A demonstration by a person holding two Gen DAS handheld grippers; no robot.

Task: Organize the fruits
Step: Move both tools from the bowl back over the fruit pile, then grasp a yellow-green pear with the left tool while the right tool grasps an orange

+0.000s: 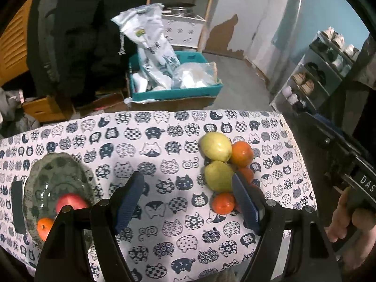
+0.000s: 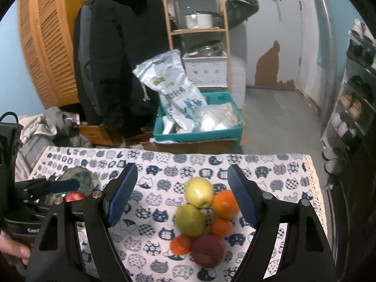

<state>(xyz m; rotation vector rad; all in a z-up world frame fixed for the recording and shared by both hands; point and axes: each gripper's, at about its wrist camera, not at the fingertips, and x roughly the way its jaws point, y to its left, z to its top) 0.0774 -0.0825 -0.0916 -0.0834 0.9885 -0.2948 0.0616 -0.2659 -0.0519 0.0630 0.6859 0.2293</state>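
A cluster of fruit lies on the cat-print tablecloth [image 1: 164,155]: two yellow-green apples [image 2: 199,192] [image 2: 190,219], three oranges [image 2: 225,204] [image 2: 221,227] [image 2: 180,244] and a dark red apple [image 2: 208,250]. In the left wrist view the apples [image 1: 215,146] [image 1: 218,176] and oranges [image 1: 242,153] [image 1: 223,202] sit at the right. A green glass bowl [image 1: 50,176] at the left holds a red apple [image 1: 70,201] and an orange [image 1: 44,228]. My left gripper [image 1: 186,198] is open and empty, between bowl and cluster. My right gripper [image 2: 181,193] is open and empty, above the cluster.
A teal crate [image 1: 174,91] with plastic bags stands on the floor beyond the table's far edge. A shoe rack [image 1: 317,75] is at the right, a wooden shelf [image 2: 195,30] and a hanging black coat [image 2: 112,54] behind. The other gripper's body [image 1: 340,164] shows at the right.
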